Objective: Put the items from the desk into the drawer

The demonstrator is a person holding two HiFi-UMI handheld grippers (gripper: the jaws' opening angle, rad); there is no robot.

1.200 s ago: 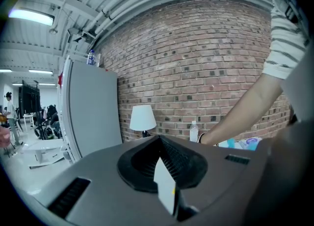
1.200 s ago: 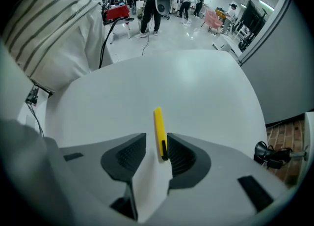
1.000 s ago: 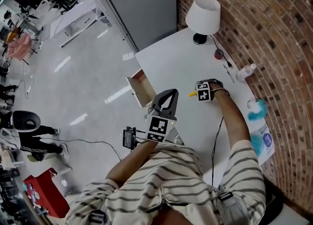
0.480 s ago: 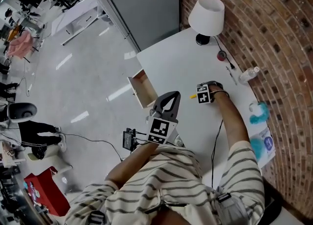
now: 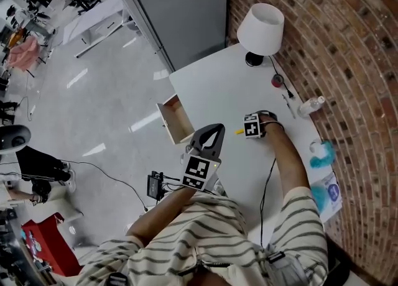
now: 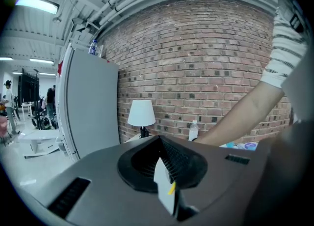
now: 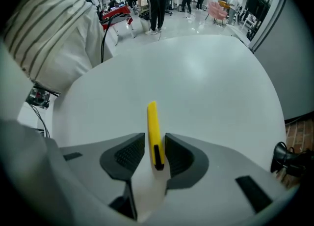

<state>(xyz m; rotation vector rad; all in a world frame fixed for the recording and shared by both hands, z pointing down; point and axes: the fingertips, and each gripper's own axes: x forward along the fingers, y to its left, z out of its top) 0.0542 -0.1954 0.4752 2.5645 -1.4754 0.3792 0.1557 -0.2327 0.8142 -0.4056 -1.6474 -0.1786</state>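
On the white desk (image 5: 214, 89), my right gripper (image 5: 244, 130) is shut on a yellow utility knife (image 5: 239, 132) that sticks out toward the desk's left side. The right gripper view shows the knife (image 7: 153, 124) gripped between the two pads of the right gripper (image 7: 154, 141), its tip out over the bare desktop. The wooden drawer (image 5: 176, 119) stands pulled out at the desk's left edge. My left gripper (image 5: 215, 130) hovers near the desk's front left corner, just right of the drawer, shut and holding nothing. In its own view the left gripper (image 6: 164, 181) points toward the brick wall.
A white lamp (image 5: 261, 27) stands at the desk's far corner. Along the brick wall lie a small red object (image 5: 277, 81), a pen (image 5: 287, 98), a clear bottle (image 5: 311, 104) and blue items (image 5: 323, 154). A cable runs along the right forearm.
The head view has shifted a little. The right gripper has eased slightly toward the drawer side with the knife. The left gripper stays where it was.
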